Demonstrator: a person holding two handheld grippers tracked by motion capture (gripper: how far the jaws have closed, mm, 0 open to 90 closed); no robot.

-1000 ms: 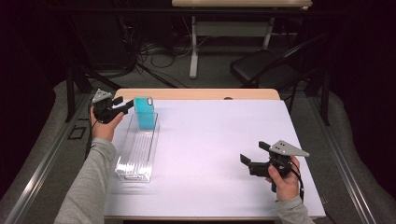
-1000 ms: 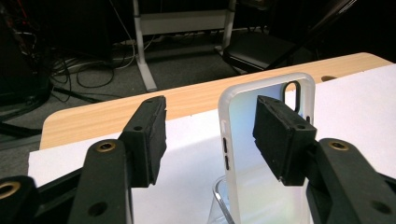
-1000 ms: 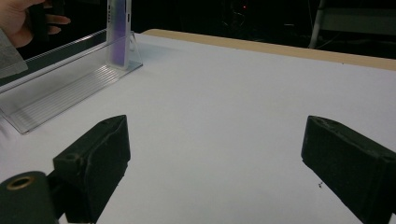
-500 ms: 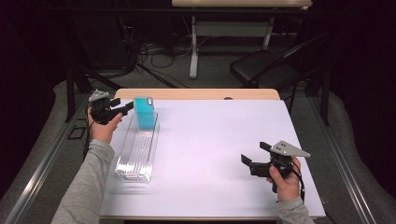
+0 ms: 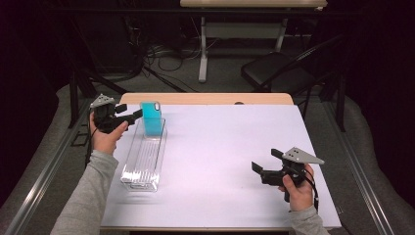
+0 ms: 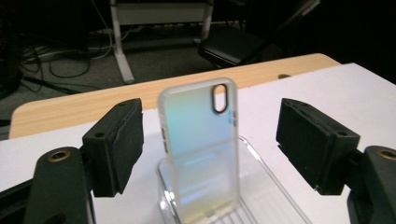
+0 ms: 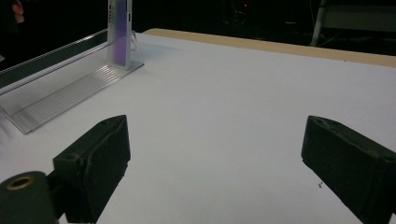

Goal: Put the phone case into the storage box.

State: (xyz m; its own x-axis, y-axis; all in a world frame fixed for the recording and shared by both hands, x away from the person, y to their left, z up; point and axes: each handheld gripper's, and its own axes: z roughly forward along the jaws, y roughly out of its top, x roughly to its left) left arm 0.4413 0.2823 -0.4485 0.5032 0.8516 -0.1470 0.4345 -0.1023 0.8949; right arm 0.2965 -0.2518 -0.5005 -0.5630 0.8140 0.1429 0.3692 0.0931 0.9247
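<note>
A translucent, teal-tinted phone case stands upright in the far end of a clear ribbed rack on the left of the white table. My left gripper hovers just left of the case, apart from it. In the left gripper view the case stands ahead of the jaws, and the pads do not touch it. Those jaws have just been opening. My right gripper is open near the front right corner, nothing between its pads. The right gripper view shows the case and rack at the far left.
A bare wooden strip runs along the table's far edge, with a small dark hole in it. Beyond the table are a black folding chair, a white desk leg and cables on the floor.
My left gripper has opened and drawn back to the left and a little upward, off the phone case, which stays standing in the rack. The right hand has kept still.
</note>
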